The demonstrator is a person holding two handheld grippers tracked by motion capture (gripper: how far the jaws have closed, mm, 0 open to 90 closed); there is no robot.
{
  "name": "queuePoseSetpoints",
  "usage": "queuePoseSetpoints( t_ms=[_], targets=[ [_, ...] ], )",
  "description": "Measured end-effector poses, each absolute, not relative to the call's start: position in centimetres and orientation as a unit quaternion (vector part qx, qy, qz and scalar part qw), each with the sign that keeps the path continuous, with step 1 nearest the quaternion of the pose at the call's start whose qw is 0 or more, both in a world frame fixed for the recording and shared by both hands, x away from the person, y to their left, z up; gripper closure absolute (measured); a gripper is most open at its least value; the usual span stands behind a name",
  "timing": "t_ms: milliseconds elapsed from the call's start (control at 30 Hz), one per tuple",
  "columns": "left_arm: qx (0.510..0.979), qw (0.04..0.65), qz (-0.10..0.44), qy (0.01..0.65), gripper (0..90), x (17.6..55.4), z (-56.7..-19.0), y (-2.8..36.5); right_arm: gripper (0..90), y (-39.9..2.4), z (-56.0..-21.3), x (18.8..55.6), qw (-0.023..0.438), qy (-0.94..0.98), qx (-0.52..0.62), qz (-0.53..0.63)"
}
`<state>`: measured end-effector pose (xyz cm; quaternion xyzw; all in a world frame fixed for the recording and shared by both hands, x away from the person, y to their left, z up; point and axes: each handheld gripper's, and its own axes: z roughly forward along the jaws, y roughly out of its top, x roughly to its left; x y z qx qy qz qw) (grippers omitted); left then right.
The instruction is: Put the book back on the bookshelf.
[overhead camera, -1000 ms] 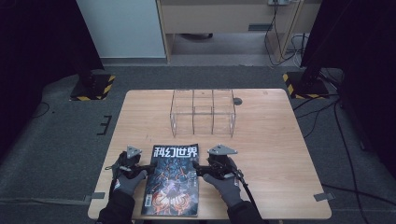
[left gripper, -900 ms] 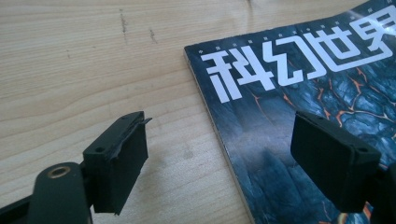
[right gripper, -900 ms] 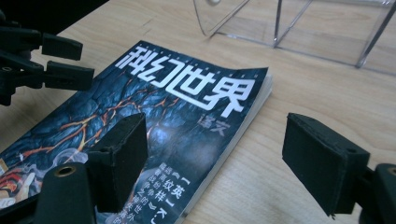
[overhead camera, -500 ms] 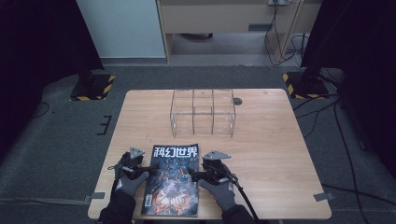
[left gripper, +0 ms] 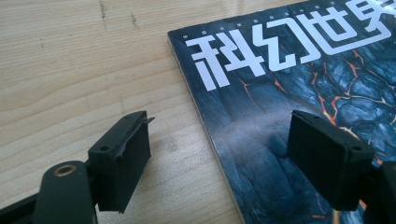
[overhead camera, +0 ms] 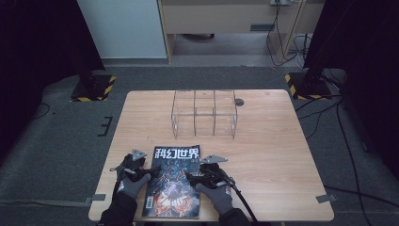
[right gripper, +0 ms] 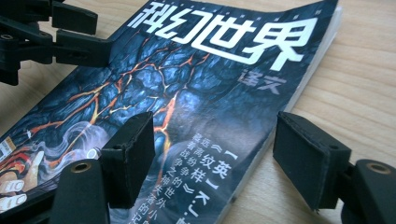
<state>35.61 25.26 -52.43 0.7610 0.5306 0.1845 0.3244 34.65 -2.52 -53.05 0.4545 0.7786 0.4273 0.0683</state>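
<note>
Magazine (overhead camera: 174, 181), dark cover with white Chinese title, lies flat at 6 o'clock on the wooden table (overhead camera: 273, 146), in the same spot as half a second ago. Left gripper (overhead camera: 149, 170) and right gripper (overhead camera: 190, 175), each held in a gloved hand, have closed in slightly on the magazine's two long edges since then; the clear acrylic divider box (overhead camera: 204, 113) at 12 o'clock is unchanged.

High view: both grippers flank the magazine, left at 9 o'clock of it, right at 3 o'clock; jaw spacing is too small to read here.

Left gripper (left gripper: 219, 154) view: jaws stand well apart, straddling the magazine's (left gripper: 299, 107) spine edge, one jaw over bare wood, the other over the cover. Whether they touch it cannot be told.

Right gripper (right gripper: 215, 163) view: jaws likewise wide apart, one over the cover, one over wood beyond the page edge of the magazine (right gripper: 187, 93); the left gripper's black arms (right gripper: 56, 37) show at 10 o'clock, over the far edge.
</note>
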Motion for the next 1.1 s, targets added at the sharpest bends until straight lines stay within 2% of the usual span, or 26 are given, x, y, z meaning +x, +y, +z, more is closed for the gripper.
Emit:
queuePoseSetpoints(
  t_ms=[467,933,1100],
  targets=[
    [0.755,0.332,0.171,0.539,22.2,35.6,-52.6,25.3,28.6,-2.4,-53.3,34.7,0.065,0.774,0.463,0.427],
    [0.759,0.343,0.166,0.528,27.4,35.4,-52.7,24.5,28.1,-2.9,-53.5,34.8,0.040,0.749,0.484,0.450],
    [0.763,0.347,0.163,0.520,27.7,35.3,-52.7,24.1,29.9,-3.2,-53.7,35.0,0.015,0.730,0.498,0.467]
  ],
)
